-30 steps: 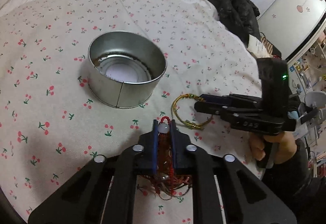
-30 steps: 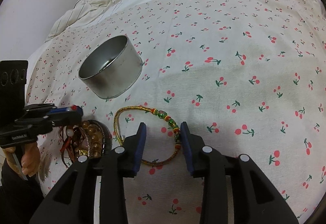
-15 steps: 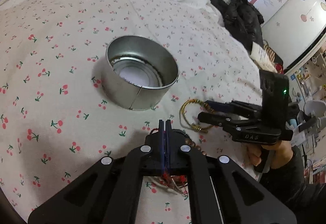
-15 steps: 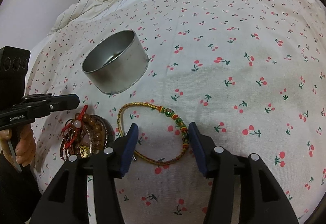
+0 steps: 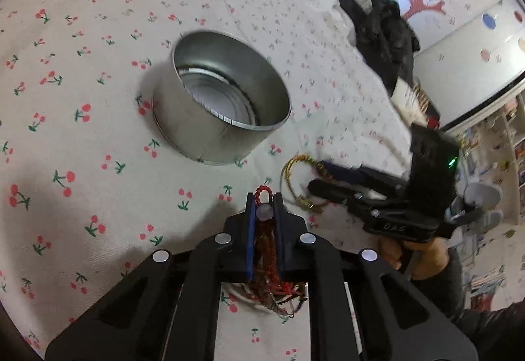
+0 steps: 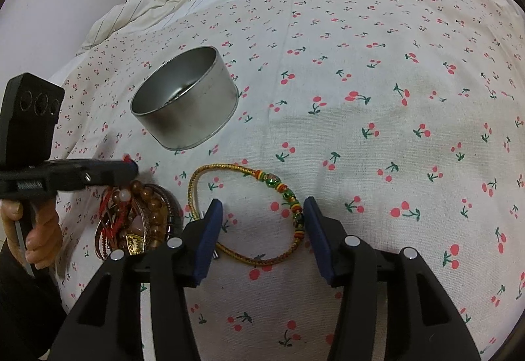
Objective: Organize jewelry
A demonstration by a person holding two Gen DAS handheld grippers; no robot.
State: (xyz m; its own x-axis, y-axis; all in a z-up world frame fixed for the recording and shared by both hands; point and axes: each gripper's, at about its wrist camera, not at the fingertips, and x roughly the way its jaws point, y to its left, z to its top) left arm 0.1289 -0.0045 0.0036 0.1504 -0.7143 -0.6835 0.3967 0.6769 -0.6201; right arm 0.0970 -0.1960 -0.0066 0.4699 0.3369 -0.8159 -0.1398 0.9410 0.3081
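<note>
left gripper [image 5: 264,208]: fingers closed on a red cord bracelet [image 5: 264,193], its loop protruding past the tips, gripper held level and low over the bed. right gripper [image 6: 262,223]: fingers spread wide apart, gripping nothing, pointed forward and downward. each gripper is held by a bare hand [image 6: 41,230] on its handle.

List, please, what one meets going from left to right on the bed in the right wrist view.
left gripper → pile of bead bracelets → gold cord bracelet. The metal tin overlaps these, so it is omitted.
</note>
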